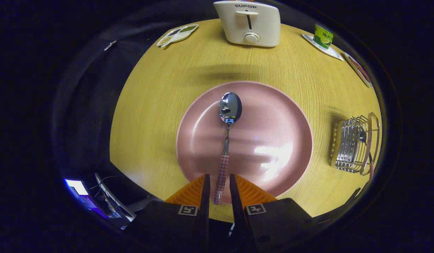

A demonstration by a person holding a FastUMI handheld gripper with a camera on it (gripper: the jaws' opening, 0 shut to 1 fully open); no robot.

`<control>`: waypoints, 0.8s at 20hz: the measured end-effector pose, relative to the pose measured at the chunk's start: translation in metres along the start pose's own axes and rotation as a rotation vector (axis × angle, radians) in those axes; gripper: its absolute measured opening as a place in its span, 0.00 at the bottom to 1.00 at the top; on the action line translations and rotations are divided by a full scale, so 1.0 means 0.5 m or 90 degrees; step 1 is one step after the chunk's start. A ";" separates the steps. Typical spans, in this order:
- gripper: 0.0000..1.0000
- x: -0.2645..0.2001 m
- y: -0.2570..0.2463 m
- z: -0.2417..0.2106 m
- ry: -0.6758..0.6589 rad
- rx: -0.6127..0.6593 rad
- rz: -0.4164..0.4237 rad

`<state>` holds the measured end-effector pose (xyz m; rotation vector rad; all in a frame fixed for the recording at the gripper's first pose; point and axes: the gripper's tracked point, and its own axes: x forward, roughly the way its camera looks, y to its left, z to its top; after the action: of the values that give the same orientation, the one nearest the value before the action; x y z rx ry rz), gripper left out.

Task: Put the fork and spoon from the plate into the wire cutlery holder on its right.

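Observation:
A steel spoon (228, 119) with a pink checked handle lies on the pink plate (283, 140), bowl pointing away from me. Its handle end reaches over the plate's near rim and sits between my fingers. My gripper (219, 177) straddles that handle with the fingers drawn in close, and a thin gap shows on each side of it. The wire cutlery holder (352, 144) stands on the wooden table to the right of the plate. A utensil with a checked handle (369, 165) rests inside it; I cannot tell whether it is the fork.
A cream toaster (250, 24) stands at the table's far edge beyond the plate. A small tray (176, 35) lies at the far left; a green cup on a white dish (323, 38) and another dish (358, 68) lie at the far right. The table's left edge curves near the plate.

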<state>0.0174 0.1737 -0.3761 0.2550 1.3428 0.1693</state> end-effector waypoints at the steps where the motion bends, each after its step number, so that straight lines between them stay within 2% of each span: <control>1: 0.35 0.010 -0.001 0.000 0.003 -0.001 -0.009; 4: 0.35 0.038 -0.006 -0.002 0.008 -0.016 -0.029; 5: 0.31 0.041 -0.011 -0.004 0.011 -0.012 -0.034; 7: 0.13 0.029 -0.016 -0.004 0.012 -0.007 -0.030; 8: 0.09 0.020 -0.019 -0.002 0.011 -0.009 -0.024; 12: 0.08 -0.049 -0.021 0.008 0.007 0.005 0.039; 16: 0.08 -0.206 -0.064 0.020 0.020 -0.038 0.092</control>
<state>0.0037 0.1147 -0.2864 0.2992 1.3492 0.3351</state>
